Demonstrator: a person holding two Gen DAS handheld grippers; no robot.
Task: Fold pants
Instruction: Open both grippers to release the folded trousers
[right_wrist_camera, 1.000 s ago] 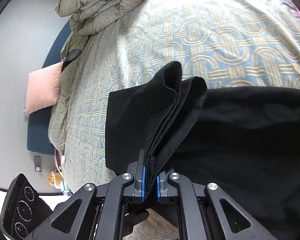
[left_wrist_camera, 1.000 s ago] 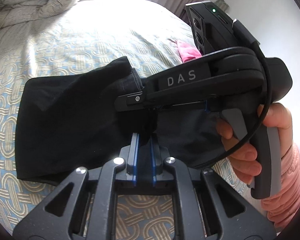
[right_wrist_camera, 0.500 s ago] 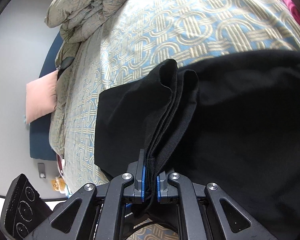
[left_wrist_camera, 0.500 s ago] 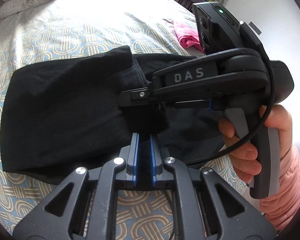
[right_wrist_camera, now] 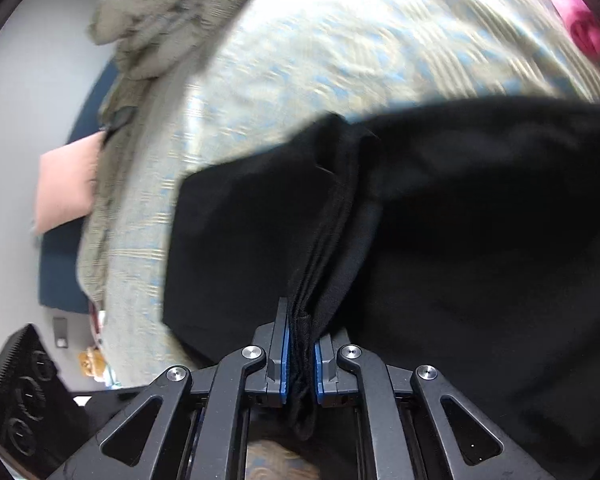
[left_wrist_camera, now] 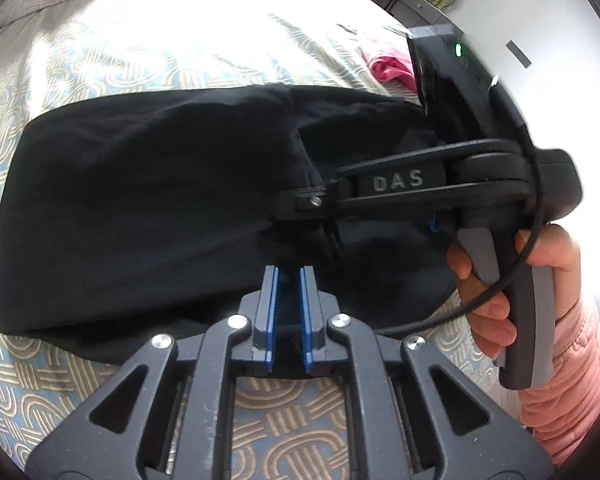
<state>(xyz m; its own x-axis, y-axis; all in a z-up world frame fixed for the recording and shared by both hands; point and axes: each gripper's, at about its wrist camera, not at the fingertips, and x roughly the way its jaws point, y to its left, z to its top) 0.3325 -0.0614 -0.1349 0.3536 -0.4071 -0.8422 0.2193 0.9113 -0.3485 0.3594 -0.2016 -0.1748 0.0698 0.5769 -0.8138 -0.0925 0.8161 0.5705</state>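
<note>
Our right gripper (right_wrist_camera: 300,354) has just been easing its jaws apart, though a bunched edge of the pants (left_wrist_camera: 148,200) sits between its pads, and our left gripper (left_wrist_camera: 287,300) pinches the same black cloth. The pants lie doubled over on the bed (left_wrist_camera: 100,68). We judge the fold laid; letting go and perhaps another fold remain.

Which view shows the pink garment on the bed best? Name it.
The left wrist view: the pink garment lies sharp on the bedspread, just beyond the black pants. The right wrist view catches it only as a motion-blurred patch at the frame's edge.
</note>
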